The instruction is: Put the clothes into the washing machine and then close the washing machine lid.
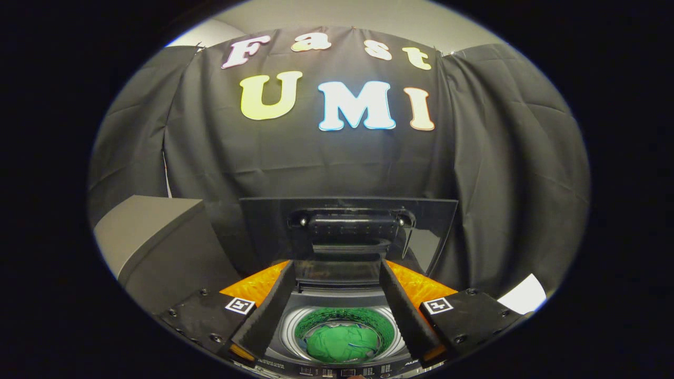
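Note:
A green garment [342, 342] lies crumpled at the bottom of the washing machine's drum [389, 323], whose inner wall glows green. The top-loading washing machine [337, 300] sits directly below and ahead of me. Its dark glass lid [432, 231] stands upright, open, behind the drum opening. My gripper [337, 273] hovers above the opening with its two black fingers [266, 316] spread wide. Nothing is between them, and the drum and garment show through the gap.
A grey box-like cabinet [158, 242] stands to the left of the machine. A white object [524, 295] peeks out at the right, beyond the right finger. The machine's control panel [342, 371] runs along its near edge.

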Demonstrator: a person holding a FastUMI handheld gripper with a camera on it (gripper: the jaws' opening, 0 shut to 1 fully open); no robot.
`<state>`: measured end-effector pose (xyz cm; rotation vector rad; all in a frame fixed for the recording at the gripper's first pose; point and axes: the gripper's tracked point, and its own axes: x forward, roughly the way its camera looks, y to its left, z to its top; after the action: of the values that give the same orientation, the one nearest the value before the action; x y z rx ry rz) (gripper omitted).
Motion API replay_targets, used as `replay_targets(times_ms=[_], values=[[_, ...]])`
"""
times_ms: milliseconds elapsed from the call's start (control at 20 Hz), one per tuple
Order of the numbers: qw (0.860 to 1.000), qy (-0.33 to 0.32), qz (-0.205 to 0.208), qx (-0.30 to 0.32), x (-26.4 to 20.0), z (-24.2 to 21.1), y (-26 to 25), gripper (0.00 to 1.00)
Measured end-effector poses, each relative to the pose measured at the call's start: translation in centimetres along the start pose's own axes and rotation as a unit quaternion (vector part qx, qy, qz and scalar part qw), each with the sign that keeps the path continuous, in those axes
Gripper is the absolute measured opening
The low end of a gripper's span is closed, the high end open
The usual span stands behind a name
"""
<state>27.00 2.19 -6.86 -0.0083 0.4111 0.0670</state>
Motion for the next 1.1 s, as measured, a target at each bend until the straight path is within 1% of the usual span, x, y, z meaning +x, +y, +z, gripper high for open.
replay_targets(times_ms=[250,400,600,800,900,1100], values=[[0.999,-0.036,0.004,-0.006,1.1,3.9,0.5,1.00],[0.998,-0.054,0.005,-0.008,2.6,5.9,0.6,1.00],[0.997,-0.074,-0.003,-0.009,5.0,8.2,0.1,1.00],[0.997,-0.071,-0.002,0.007,8.5,9.1,-0.2,1.00],[0.998,-0.062,-0.008,0.012,10.0,8.9,-0.5,1.00],[0.999,-0.045,-0.010,0.016,11.8,8.1,-0.5,1.00]])
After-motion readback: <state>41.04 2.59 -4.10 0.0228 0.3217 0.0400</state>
